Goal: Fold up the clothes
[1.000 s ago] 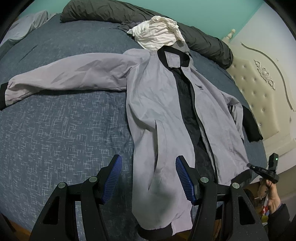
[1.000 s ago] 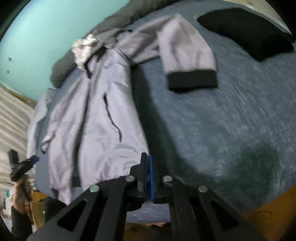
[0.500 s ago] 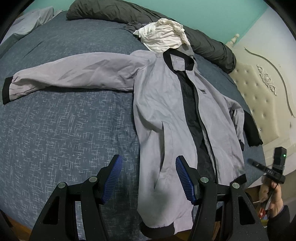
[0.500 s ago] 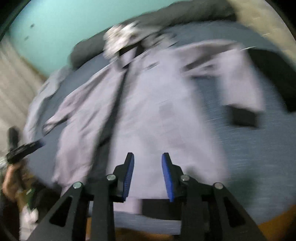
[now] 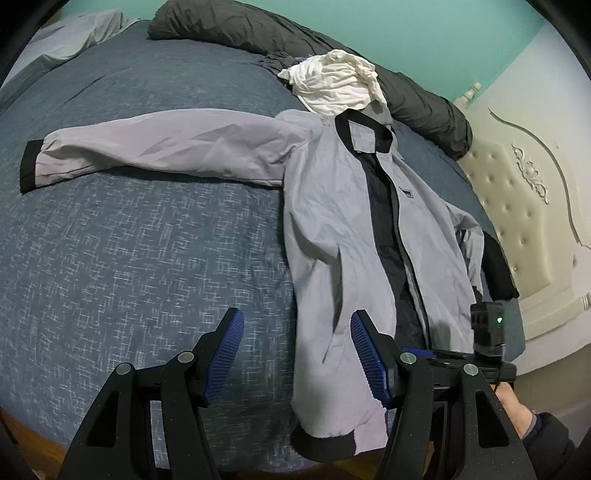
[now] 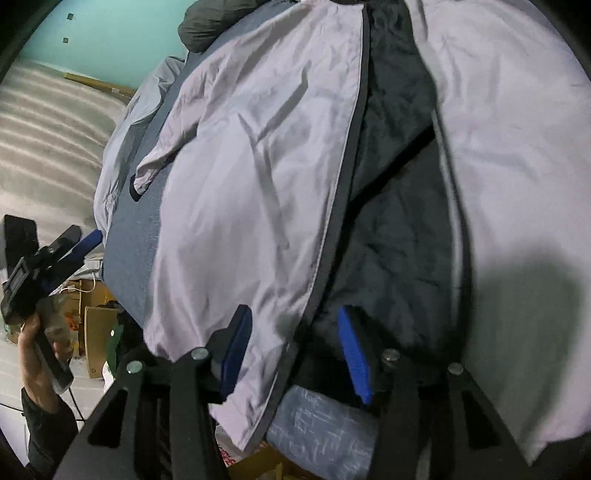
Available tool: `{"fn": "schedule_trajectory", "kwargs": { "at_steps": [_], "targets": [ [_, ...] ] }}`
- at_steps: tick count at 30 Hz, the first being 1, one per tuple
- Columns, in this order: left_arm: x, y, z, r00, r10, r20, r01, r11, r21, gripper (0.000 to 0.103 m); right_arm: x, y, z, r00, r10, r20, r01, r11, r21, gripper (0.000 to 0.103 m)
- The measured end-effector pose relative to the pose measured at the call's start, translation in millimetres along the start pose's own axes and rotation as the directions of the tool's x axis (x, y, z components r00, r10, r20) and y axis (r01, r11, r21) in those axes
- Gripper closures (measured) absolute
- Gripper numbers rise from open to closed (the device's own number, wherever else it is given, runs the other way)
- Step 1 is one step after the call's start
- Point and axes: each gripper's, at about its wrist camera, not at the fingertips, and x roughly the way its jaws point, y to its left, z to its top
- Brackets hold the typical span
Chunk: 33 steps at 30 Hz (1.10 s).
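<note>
A grey jacket (image 5: 332,229) with black collar, cuffs and lining lies face up and unzipped on the blue bed (image 5: 129,258). One sleeve stretches out to the left. My left gripper (image 5: 295,332) hovers open above the jacket's lower left edge, with nothing pinched. In the right wrist view, my right gripper (image 6: 295,347) hangs low over the hem at the jacket (image 6: 258,166) opening. Its jaws are opening, and the zipper edge (image 6: 332,221) runs between the fingers without being pressed. The black lining (image 6: 399,221) shows to the right.
A crumpled white garment (image 5: 332,85) lies above the collar, and a dark grey duvet (image 5: 258,26) runs along the far side. A cream padded headboard (image 5: 517,221) stands to the right. Cardboard boxes (image 6: 96,314) sit on the floor past the bed's near edge.
My right gripper swung from the bed's right side, near the cuff, to the middle of the jacket's hem and went from shut to open. My left gripper shifted a little and stayed open.
</note>
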Motion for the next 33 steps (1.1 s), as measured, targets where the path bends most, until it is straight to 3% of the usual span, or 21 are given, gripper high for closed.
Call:
{"fn": "schedule_trajectory", "kwargs": {
  "at_steps": [1,7,11,17,24,26,29,30,31,32,33],
  "targets": [
    [-1,2,0,1.000,0.000,0.001,0.000,1.000,-0.004,0.039,3,0,-1,1.000,-0.001,0.002,0.001,1.000,0.000,0.055],
    [2,12,-5,1.000,0.009,-0.006,-0.009,1.000,-0.024,0.039,-3,-2,-5,0.999,0.010,0.048,-0.009,1.000,-0.011,0.097],
    [4,9,-7,1.000,0.011,-0.016,-0.011,1.000,-0.015,0.039,-26,-1,-4,0.996,0.011,0.093,-0.007,0.999,-0.040,0.101],
    [11,0,-11,0.999,-0.007,-0.041,0.007,1.000,0.002,0.039,-83,-9,11,0.982,-0.035,0.188,0.049,0.996,-0.072,0.101],
    [34,-20,-22,0.994,-0.044,-0.103,0.047,0.998,0.032,0.039,-117,-47,20,0.956,-0.194,0.219,0.206,0.978,-0.033,0.103],
    [42,-25,-26,0.991,-0.048,-0.122,0.053,0.998,0.038,0.038,-111,-51,18,0.962,-0.165,0.217,0.172,0.985,-0.015,0.103],
    [51,-25,-29,0.989,-0.047,-0.138,0.051,0.998,0.024,0.039,-91,-53,15,0.984,-0.044,0.174,0.037,0.998,0.041,0.101],
    [52,-25,-30,0.989,-0.045,-0.140,0.048,0.999,0.020,0.039,-81,-53,12,0.989,-0.025,0.148,0.018,0.999,0.049,0.099],
    [52,-24,-30,0.989,-0.042,-0.141,0.045,0.999,0.018,0.039,-75,-50,11,0.991,-0.028,0.133,0.022,0.999,0.042,0.089],
    [50,-24,-30,0.989,-0.042,-0.140,0.045,0.999,0.018,0.039,-69,-47,9,0.992,-0.033,0.119,0.029,0.999,0.033,0.072],
    [49,-23,-30,0.990,-0.042,-0.137,0.044,0.999,0.018,0.039,-62,-43,7,0.994,-0.023,0.110,0.020,1.000,0.023,0.066]
  ]
}}
